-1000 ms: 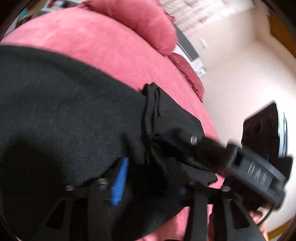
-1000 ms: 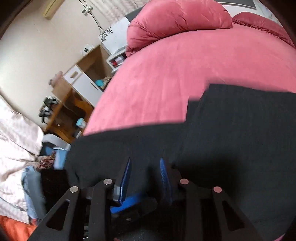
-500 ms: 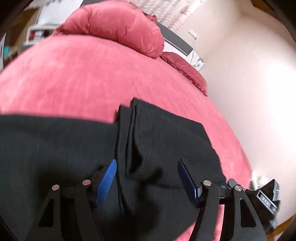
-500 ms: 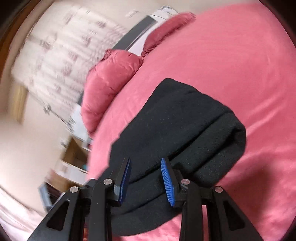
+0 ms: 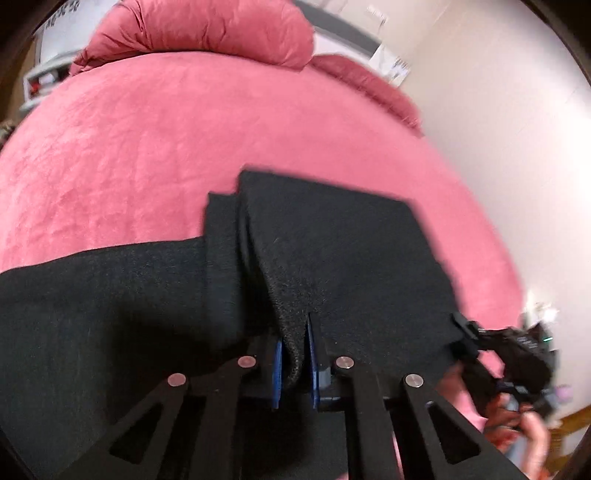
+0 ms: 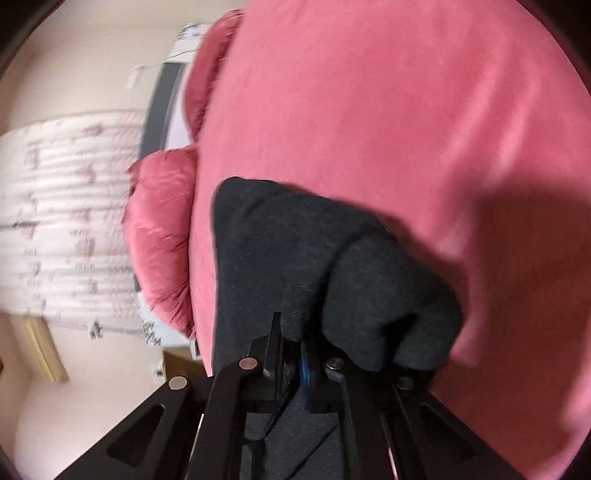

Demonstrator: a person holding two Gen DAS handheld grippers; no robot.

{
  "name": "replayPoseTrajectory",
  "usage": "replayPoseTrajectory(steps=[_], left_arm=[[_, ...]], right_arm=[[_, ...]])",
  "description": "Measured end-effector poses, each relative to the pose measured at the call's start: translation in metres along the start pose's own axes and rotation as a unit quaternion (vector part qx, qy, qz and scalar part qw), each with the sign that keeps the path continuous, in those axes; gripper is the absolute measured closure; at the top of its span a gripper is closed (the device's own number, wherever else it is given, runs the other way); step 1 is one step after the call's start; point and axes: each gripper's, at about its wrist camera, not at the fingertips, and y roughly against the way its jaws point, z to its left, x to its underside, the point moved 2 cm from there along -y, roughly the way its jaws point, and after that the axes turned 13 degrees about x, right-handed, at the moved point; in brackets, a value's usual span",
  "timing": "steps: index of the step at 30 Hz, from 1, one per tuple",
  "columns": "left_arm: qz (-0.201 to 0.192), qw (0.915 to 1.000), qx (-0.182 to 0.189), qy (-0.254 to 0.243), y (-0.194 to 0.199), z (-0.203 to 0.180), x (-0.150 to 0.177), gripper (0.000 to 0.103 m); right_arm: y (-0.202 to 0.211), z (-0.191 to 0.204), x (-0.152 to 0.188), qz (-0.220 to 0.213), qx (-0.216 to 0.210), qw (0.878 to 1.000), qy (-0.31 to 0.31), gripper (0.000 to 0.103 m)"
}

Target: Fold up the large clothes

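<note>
- Biggest risk here: the left gripper (image 5: 294, 356) only has a thin ridge of the black garment (image 5: 332, 251) pinched between its blue pads, so a quick pull could slip the cloth out and undo the folded stack.
- Same story on the right: the right gripper (image 6: 291, 360) is clamped narrow on a bunched edge, and that thick roll of fabric could unroll if the two sides get pulled unevenly.
- The garment lies on the pink bed (image 5: 147, 155), folded into several layers, near the bed's foot with the pillow (image 5: 199, 33) well beyond it.
- Left gripper points forward and down over the cloth, roughly level.
- The right one looks rolled sideways, since its view shows the bed tipped on end. It's blurry though, so I'm not sure how much.
</note>
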Motion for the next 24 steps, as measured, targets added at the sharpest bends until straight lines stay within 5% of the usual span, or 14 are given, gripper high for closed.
replayPoseTrajectory(steps=[4, 8, 10, 13, 15, 17, 20, 23, 24], left_arm=[[-0.031, 0.9982, 0.049, 0.014, 0.042, -0.017, 0.014, 0.092], [-0.002, 0.9997, -0.019, -0.017, 0.020, -0.001, 0.047, 0.092], [0.007, 0.9998, -0.020, 0.003, 0.008, 0.015, 0.060, 0.092], [-0.024, 0.9989, -0.033, -0.021, 0.014, 0.013, 0.061, 0.071], [-0.041, 0.9960, -0.074, -0.030, 0.023, 0.012, 0.062, 0.030], [-0.068, 0.9925, -0.101, -0.007, 0.031, 0.020, 0.054, 0.018], [-0.076, 0.9930, -0.069, 0.059, 0.031, 0.041, 0.044, 0.020], [-0.006, 0.9943, -0.047, 0.095, 0.002, 0.048, 0.033, 0.023], [-0.004, 0.9947, -0.060, 0.084, -0.001, 0.045, 0.031, 0.036]], right_arm=[[0.048, 0.018, 0.001, -0.031, -0.037, 0.997, 0.061, 0.097], [0.032, -0.002, 0.017, 0.005, 0.026, 0.995, 0.093, 0.097], [0.012, -0.019, 0.022, 0.024, 0.058, 0.994, 0.089, 0.096], [0.007, -0.033, 0.020, 0.019, 0.028, 0.998, 0.061, 0.092], [0.006, -0.032, 0.019, 0.008, 0.027, 0.997, 0.077, 0.086], [0.012, -0.023, 0.021, -0.001, 0.040, 0.994, 0.106, 0.081], [0.033, -0.020, 0.030, -0.023, 0.030, 0.992, 0.119, 0.072], [0.041, -0.024, 0.043, -0.047, -0.009, 0.991, 0.127, 0.066], [0.041, -0.027, 0.050, -0.055, -0.027, 0.989, 0.132, 0.066]])
